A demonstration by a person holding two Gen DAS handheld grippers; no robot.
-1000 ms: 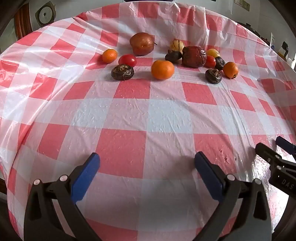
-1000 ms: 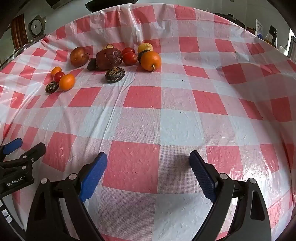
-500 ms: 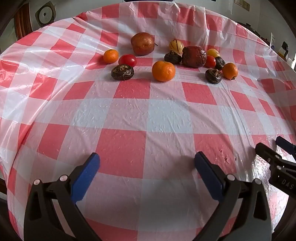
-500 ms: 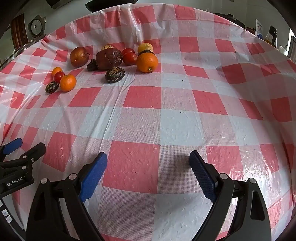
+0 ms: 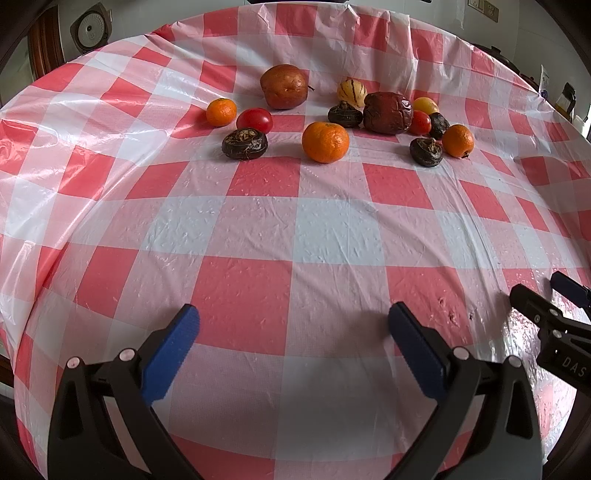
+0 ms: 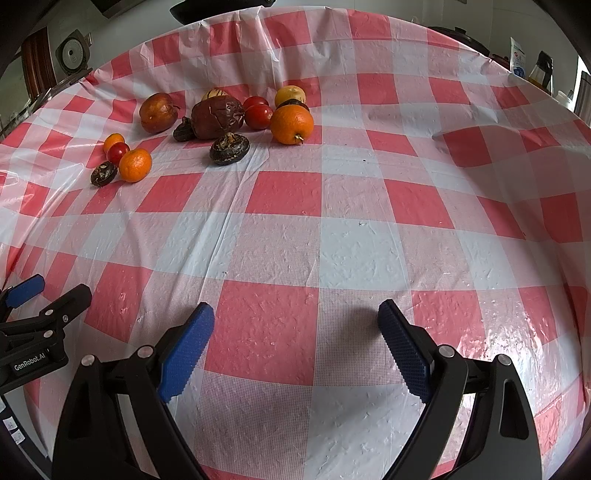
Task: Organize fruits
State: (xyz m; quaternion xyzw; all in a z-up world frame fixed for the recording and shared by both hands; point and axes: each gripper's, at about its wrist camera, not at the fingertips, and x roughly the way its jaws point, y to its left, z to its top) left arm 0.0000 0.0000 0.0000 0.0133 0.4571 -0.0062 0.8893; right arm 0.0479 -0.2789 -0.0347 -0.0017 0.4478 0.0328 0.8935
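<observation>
Left hand-held gripper (image 6: 35, 334), side of my body: "GenRobot.AI" in white letters.
Right hand-held gripper (image 5: 554, 325), side of my body: white letters "DAS", cut off by the frame edge.
Elsewhere: nothing readable.

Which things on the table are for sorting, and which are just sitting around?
For the job:
oranges
tomatoes
brown pear
dark wrinkly fruits
big dark red fruit
striped yellow fruit
left tool and right tool, both open

Just lying about:
checked tablecloth
round white appliance
bottle
</observation>
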